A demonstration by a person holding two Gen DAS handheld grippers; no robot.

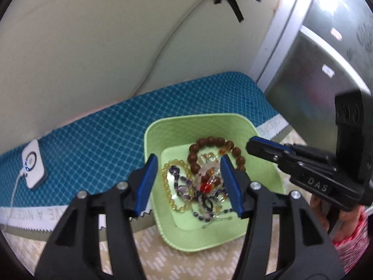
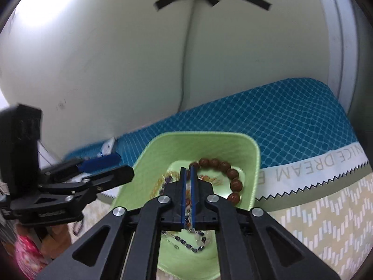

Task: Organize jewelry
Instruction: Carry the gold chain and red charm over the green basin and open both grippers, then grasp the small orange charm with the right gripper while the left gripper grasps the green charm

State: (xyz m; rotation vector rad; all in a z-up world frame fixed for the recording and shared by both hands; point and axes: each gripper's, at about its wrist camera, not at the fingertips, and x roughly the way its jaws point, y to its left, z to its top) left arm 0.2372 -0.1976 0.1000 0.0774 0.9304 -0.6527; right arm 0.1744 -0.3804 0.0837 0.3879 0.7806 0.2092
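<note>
A light green tray (image 1: 153, 133) holds a tangle of bead bracelets: a brown wooden one (image 1: 211, 141), a yellow one (image 1: 168, 186), purple (image 1: 184, 184) and clear ones. My left gripper (image 1: 187, 165) is open, its blue pads on either side of the pile, just above it. My right gripper (image 1: 253, 145) comes in from the right at the tray's rim. In the right wrist view the right gripper (image 2: 188, 168) is nearly shut above the tray (image 2: 149, 161), with a clear bead strand (image 2: 190, 217) between its fingers. The brown bracelet (image 2: 229, 175) lies beyond.
The tray sits at the edge of a blue quilted mat (image 1: 98, 128) with a white lettered border, on a beige patterned cloth (image 1: 163, 261). A white device (image 1: 35, 163) with a cable lies on the mat's left. A wall and a grey cabinet (image 1: 326, 58) stand behind.
</note>
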